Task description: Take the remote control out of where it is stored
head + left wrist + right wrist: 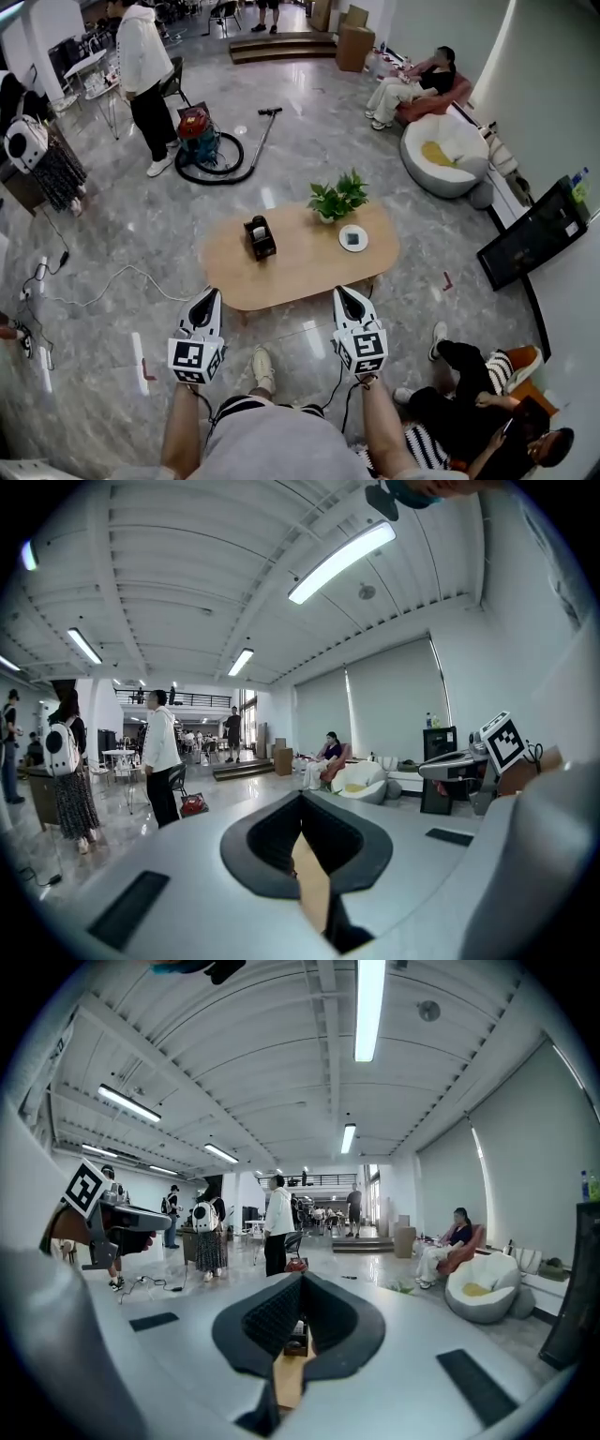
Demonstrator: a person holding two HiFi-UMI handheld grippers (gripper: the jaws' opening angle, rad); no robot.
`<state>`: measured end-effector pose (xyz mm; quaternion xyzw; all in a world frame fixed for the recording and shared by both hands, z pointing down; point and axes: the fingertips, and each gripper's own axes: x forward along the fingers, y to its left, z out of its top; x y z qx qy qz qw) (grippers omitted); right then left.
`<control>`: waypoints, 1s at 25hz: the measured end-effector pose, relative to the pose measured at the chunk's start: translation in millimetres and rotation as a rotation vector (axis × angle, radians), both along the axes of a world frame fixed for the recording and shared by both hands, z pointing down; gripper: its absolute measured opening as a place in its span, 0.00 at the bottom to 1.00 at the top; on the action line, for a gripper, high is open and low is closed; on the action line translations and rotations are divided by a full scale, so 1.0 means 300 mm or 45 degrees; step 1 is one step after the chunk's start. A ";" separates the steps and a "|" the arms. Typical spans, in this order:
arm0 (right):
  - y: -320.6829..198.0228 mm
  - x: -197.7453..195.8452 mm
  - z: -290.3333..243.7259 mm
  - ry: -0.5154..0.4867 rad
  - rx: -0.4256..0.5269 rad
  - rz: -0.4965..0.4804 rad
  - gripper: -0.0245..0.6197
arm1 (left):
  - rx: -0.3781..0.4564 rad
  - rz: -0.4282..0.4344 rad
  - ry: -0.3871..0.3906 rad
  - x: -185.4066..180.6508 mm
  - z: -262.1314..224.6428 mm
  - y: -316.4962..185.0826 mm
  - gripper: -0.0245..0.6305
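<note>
Right hand-held gripper (346,294), table (291,270), plant (337,197) beyond

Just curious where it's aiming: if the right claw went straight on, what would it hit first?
Probably the black box on the wooden table, which sits dead centre in its view; depth is unclear.

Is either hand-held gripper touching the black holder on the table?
No, the left hand-held gripper and right hand-held gripper are at the table edge, clear of the black holder.
</note>
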<state>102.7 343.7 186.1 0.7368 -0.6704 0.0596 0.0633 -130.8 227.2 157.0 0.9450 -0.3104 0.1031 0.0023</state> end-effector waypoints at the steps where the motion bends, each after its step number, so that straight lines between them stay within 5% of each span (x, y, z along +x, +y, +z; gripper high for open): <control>1: -0.044 0.005 0.003 -0.003 -0.006 -0.001 0.05 | -0.002 0.001 -0.002 0.004 0.002 -0.044 0.04; 13: -0.495 0.036 0.097 0.017 -0.106 0.016 0.05 | -0.044 -0.026 -0.013 -0.012 0.085 -0.489 0.04; 25: -0.705 0.011 0.253 0.025 -0.200 -0.028 0.05 | -0.099 -0.026 -0.031 0.004 0.214 -0.696 0.04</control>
